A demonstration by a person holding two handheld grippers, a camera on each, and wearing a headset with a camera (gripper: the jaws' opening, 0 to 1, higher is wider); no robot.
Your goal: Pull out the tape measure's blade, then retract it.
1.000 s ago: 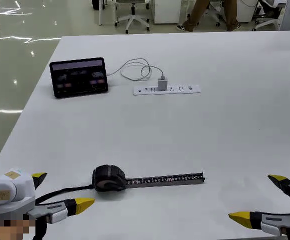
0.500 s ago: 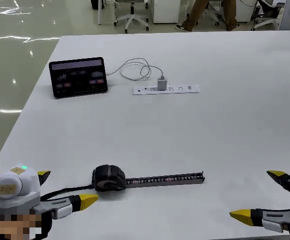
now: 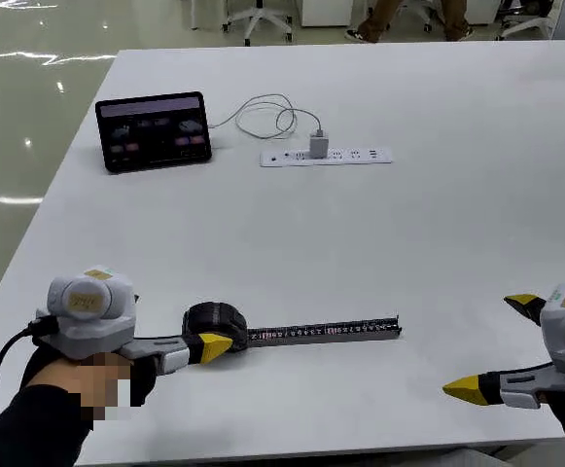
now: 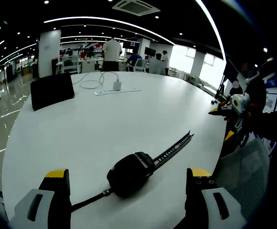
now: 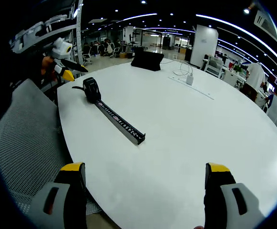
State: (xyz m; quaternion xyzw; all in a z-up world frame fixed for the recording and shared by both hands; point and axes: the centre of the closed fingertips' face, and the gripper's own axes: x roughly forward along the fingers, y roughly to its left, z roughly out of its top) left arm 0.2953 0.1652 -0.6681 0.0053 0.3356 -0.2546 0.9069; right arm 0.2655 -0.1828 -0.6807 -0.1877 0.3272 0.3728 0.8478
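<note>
Tape measure lies near the front edge of the white tabletop. Its black case is on its side and its blade is drawn out flat to the right, ending in its hook. The pulling-out half of the task therefore looks done, and the retraction is what remains.

In the left gripper view, the left gripper has its fingers spread wide with the case between them. They are not closed on it, and I cannot tell whether either one touches it. The right gripper hangs over the tabletop's front right, well apart from the blade's end, its fingers parted and empty.

Farther back stand a dark tablet and a white power strip with a coiled cable.
</note>
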